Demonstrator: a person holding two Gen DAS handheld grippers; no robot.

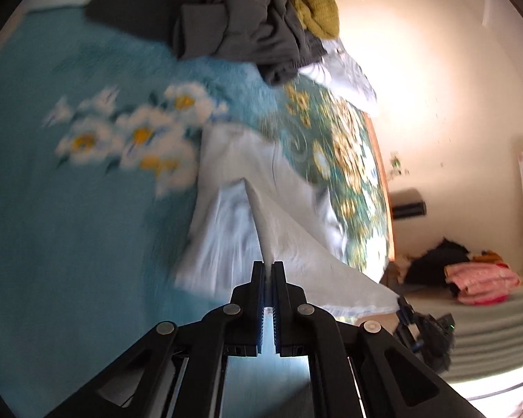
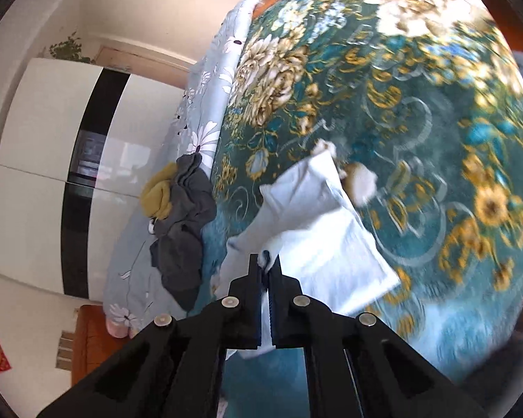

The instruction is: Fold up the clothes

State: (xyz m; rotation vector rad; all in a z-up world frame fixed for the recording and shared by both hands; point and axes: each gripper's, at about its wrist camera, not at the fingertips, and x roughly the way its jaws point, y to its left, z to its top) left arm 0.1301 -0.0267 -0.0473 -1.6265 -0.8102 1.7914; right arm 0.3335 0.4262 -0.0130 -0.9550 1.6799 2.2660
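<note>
I have both claws pinched tight on the white garment, the left gripper and right gripper each clamping an edge. It hangs partly lifted over the teal floral blanket, near the gray clothes pile.

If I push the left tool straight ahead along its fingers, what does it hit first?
The left tool is shut on the white cloth, so it would first press into that cloth's raised fold. Behind it lies the teal blanket. The blur makes depth hard to judge, but no other object appears between them.
</note>
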